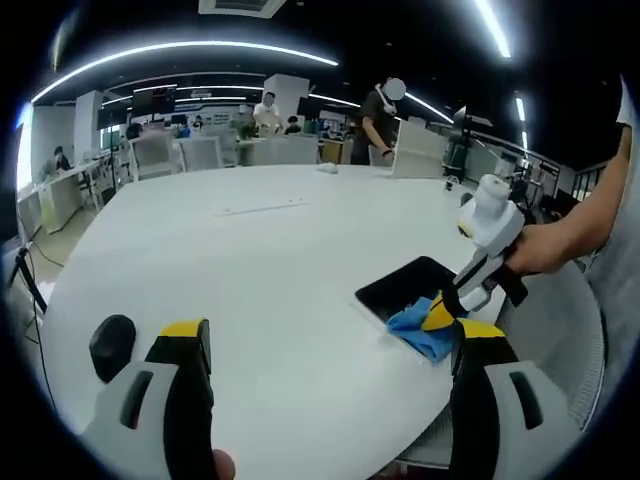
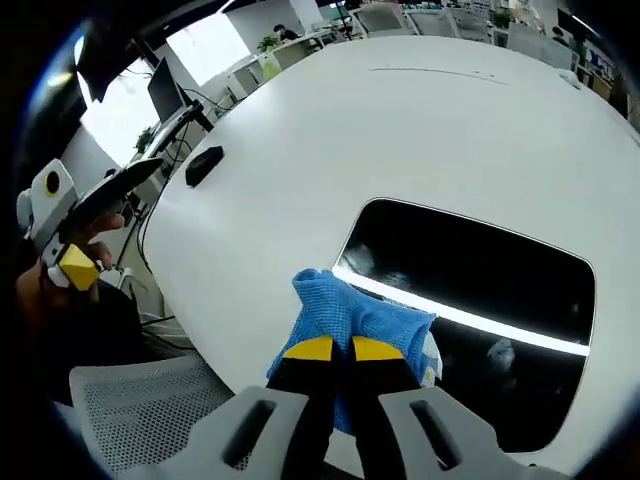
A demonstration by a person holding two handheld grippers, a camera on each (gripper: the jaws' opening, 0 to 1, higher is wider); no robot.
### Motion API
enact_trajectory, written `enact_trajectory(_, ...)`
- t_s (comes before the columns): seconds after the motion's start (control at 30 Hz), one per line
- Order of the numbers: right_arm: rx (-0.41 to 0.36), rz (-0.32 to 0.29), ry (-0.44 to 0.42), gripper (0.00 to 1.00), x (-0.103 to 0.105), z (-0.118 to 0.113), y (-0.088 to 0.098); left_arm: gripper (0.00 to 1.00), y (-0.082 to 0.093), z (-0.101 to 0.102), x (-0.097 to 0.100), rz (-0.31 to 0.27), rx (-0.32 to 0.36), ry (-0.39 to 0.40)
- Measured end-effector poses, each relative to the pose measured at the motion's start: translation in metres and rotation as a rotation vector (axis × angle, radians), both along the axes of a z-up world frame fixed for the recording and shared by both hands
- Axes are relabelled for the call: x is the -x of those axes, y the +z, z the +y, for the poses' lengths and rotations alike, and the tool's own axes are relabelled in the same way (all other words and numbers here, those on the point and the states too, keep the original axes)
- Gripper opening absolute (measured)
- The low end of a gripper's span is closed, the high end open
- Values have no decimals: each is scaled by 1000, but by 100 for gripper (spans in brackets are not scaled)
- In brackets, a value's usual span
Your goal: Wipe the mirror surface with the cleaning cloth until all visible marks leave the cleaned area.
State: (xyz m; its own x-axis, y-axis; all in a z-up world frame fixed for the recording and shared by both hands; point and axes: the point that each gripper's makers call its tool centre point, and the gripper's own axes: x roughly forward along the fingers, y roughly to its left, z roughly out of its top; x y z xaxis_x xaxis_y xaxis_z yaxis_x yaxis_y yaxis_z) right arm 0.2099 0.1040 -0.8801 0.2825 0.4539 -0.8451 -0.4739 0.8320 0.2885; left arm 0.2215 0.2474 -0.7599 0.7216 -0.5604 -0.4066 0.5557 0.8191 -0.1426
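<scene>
We hold the right tool (image 2: 332, 348) clamped on the blue cleaning cloth (image 2: 352, 318) at the mirror's (image 2: 480, 290) lower-left edge, and should press it flat and sweep across the smudges near that edge. The right gripper view shows those smudges; the left gripper view shows the left tool (image 1: 330, 345) wide open over the white desk (image 1: 270, 290) at lower frame, with the mirror at right of centre.

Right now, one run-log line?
right gripper: shut on blue cloth | cloth: on mirror edge | left gripper: open, off mirror | smudges remain
</scene>
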Motion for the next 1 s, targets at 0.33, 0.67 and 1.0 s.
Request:
enact_trajectory(0.33, 4, -2, 10, 0, -1, 1, 0, 99, 0, 2, 2, 0, 5, 8)
enact_trajectory(0.67, 1, 13, 14, 0, -2, 1, 0, 99, -1, 4, 1, -1, 13, 17)
enact_trajectory(1.0, 7, 7, 30, 0, -4, 1, 0, 99, -4, 3, 1, 6, 16, 16)
